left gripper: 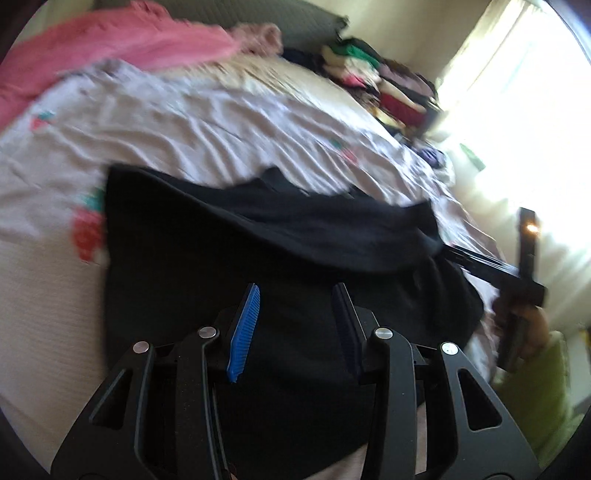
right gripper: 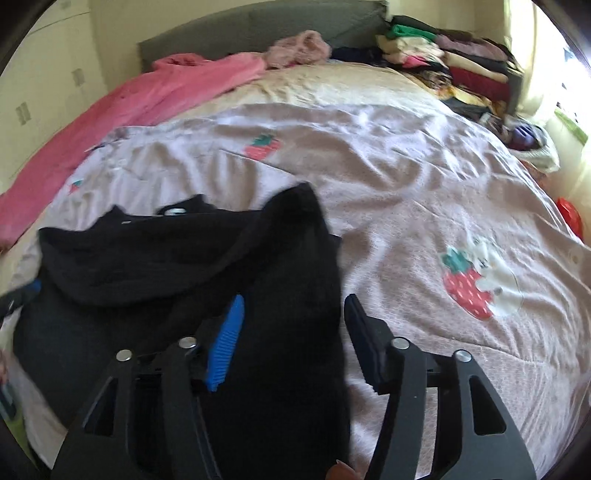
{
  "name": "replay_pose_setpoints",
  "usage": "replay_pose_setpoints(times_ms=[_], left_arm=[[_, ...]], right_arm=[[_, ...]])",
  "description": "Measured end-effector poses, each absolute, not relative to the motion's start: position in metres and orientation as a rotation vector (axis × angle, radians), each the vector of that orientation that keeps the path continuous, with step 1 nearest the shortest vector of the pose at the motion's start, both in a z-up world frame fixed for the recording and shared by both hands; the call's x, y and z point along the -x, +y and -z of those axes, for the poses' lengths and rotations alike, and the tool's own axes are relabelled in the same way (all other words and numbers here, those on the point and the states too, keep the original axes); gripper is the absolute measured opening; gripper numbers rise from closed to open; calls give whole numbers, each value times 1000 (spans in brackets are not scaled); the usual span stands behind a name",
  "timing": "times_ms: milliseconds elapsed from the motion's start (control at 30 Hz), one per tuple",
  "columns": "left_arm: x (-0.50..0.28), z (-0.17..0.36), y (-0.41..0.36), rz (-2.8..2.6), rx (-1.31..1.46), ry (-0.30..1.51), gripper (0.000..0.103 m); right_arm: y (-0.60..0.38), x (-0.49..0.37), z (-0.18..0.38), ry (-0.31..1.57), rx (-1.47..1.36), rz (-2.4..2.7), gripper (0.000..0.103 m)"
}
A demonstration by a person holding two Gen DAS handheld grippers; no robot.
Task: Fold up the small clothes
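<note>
A black garment (left gripper: 258, 251) lies on the bed, its upper part folded over into a thick band. My left gripper (left gripper: 297, 288) hovers over the garment's lower middle, open, with nothing between its blue pads. In the right wrist view the same black garment (right gripper: 184, 258) fills the lower left. My right gripper (right gripper: 295, 299) stands open over the garment's right edge: the left finger is over the cloth, the right finger over the bedcover. A person's hand (left gripper: 537, 325) holds the right gripper's black frame at the garment's right end.
The bed carries a pale lilac cover (right gripper: 406, 177) printed with strawberries. A pink blanket (right gripper: 147, 99) runs along its far left side. Stacks of folded clothes (right gripper: 461, 62) sit at the far right by the grey headboard (right gripper: 258, 26). A bright window (left gripper: 524, 92) is on the right.
</note>
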State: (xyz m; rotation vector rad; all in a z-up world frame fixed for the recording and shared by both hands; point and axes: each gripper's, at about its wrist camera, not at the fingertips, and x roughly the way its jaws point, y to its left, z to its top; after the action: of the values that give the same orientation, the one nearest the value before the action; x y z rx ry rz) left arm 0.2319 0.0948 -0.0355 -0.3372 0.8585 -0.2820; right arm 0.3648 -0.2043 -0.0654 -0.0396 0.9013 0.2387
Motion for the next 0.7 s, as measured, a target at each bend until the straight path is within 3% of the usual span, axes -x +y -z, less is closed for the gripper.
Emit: replay_pose_setpoints(times_ms=[67, 167, 200, 367, 533, 600, 700], left_arm=[[-239, 42, 87, 286, 311, 882, 37], [-245, 45, 83, 274, 311, 884, 38], [-249, 44, 85, 265, 315, 880, 38], [-271, 40, 106, 125, 311, 858, 38], [-261, 27, 117, 158, 372, 837, 41], [-254, 25, 116, 201, 415, 844, 42], [-256, 25, 104, 261, 434, 868, 44]], right_arm=[[-213, -372, 72, 914, -21, -231, 55], [-220, -375, 73, 926, -145, -310, 13], [-222, -374, 71, 917, -160, -309, 9], [-244, -375, 64, 898, -228, -224, 8], [-232, -375, 69, 926, -86, -172, 10], [-230, -374, 69, 927, -47, -139, 25], [-229, -365, 57, 873, -20, -124, 28]])
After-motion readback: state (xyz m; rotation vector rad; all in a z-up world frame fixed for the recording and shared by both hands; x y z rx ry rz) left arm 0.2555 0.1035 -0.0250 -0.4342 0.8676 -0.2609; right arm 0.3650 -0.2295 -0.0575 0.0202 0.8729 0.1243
